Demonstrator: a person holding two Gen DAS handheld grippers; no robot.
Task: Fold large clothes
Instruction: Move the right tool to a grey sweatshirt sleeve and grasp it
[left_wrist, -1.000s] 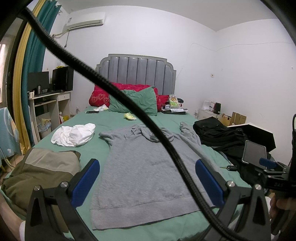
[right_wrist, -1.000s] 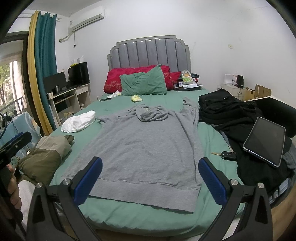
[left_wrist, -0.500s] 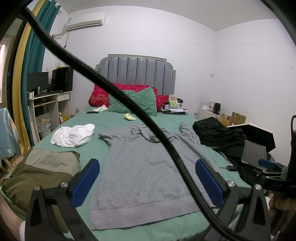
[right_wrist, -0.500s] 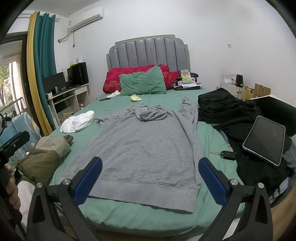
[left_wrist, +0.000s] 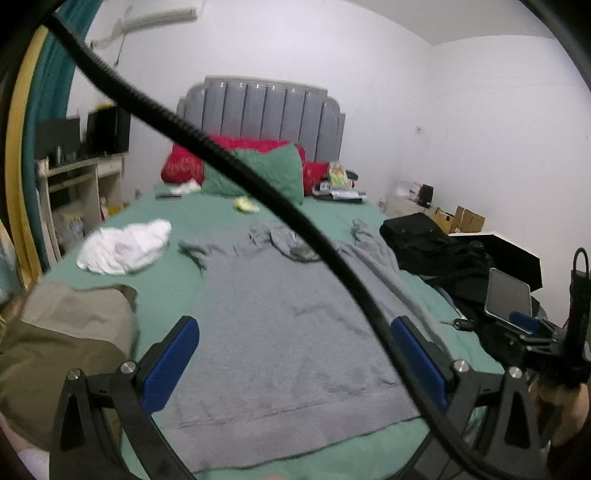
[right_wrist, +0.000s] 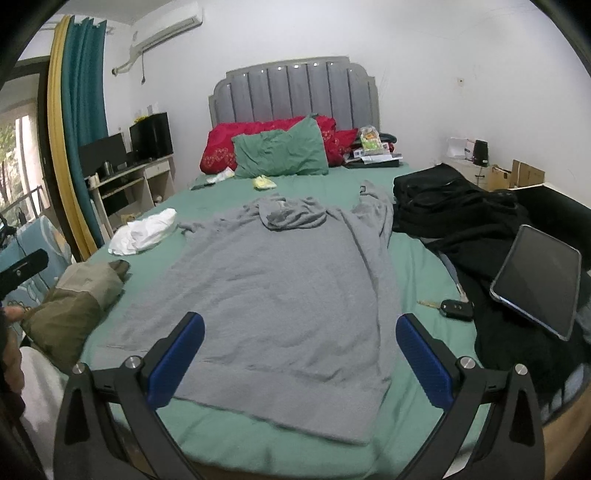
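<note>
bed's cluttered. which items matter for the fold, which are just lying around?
In play:
grey sweatshirt, laid flat
left gripper, open
right gripper, open

Lying about:
tablet
car key
black clothes
white garment
olive garment
green pillow

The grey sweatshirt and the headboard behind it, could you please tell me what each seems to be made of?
The grey sweatshirt looks like a soft matte knit, probably cotton fleece: heathered grey, limp creases, a ribbed hem band. The headboard looks padded and upholstered in smooth grey material, perhaps faux leather: vertical channels with small glints along the top. Neither can be settled by sight.
</note>
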